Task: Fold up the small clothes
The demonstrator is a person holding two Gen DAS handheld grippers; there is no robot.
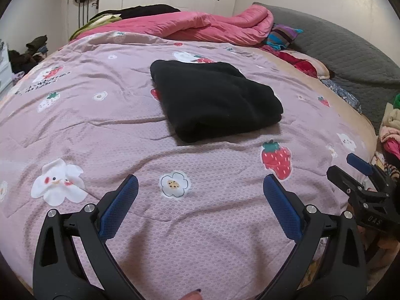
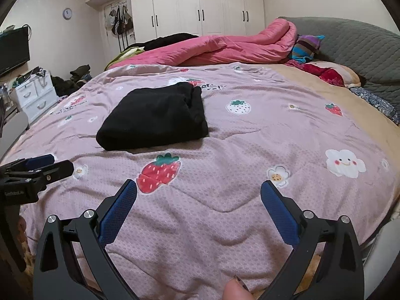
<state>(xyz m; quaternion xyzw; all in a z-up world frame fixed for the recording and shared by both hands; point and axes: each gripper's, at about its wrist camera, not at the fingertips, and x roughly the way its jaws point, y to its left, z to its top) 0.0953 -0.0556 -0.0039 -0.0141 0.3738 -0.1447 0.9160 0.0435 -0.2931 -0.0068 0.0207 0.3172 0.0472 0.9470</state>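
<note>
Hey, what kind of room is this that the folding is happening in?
Almost certainly a home bedroom. A large bed with a pink strawberry-print quilt fills the view, a folded black garment lies on it, and glossy white built-in wardrobes line the far wall, beside a rumpled pink duvet.

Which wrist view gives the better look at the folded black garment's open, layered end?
The right wrist view: the black garment shows its bunched, layered end at the far right corner. The left wrist view shows the same garment larger and more centred, but mostly its smooth top and near folded edge.
</note>
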